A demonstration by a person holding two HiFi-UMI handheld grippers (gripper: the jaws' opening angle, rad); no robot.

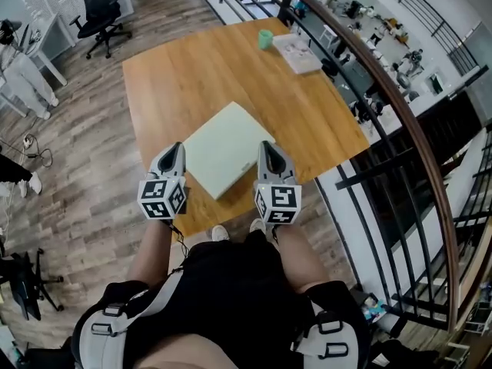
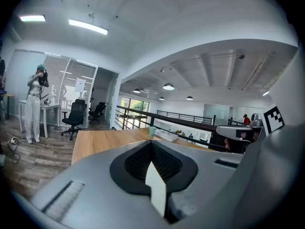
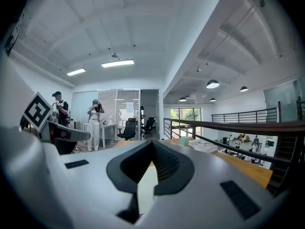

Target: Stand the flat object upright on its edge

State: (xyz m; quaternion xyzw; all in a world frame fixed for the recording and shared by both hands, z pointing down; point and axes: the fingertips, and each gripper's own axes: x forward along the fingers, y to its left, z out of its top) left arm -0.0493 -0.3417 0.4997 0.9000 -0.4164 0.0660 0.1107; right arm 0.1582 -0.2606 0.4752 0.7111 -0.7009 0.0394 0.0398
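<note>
Obs.: The person stands at the near edge of the counter (image 1: 177,75), one gripper in each hand. The flat object (image 1: 227,148), a pale slab, lies face-down-flat on the wood, turned corner-on to the person, with its nearest corner close to the counter's edge. It is not yet on edge.

Left gripper (image 1: 175,154): jaws together, nothing between them. Its tip sits just beside the slab's left corner.

Right gripper (image 1: 266,151): jaws likewise together and empty, with the tip just beside the slab's right side. From the head view I cannot tell whether either tip touches the slab.

Reading: the two grippers flank the slab on opposite sides, both pointing roughly level across the counter. With the jaws shut, they look set up as blunt pushers rather than clamps. My guess is that the aim is to pin the slab from both sides, or to get a tip under one edge and lever it up, since a thin flat thing offers no face to pinch from above.

Elsewhere: a green cup (image 1: 265,39) and a stack of papers (image 1: 298,54) sit at the far end, well apart from the work. The railing (image 1: 384,91) runs along the counter's right side.

Risk (judged): the slab may skid on the smooth wood rather than tip.
</note>
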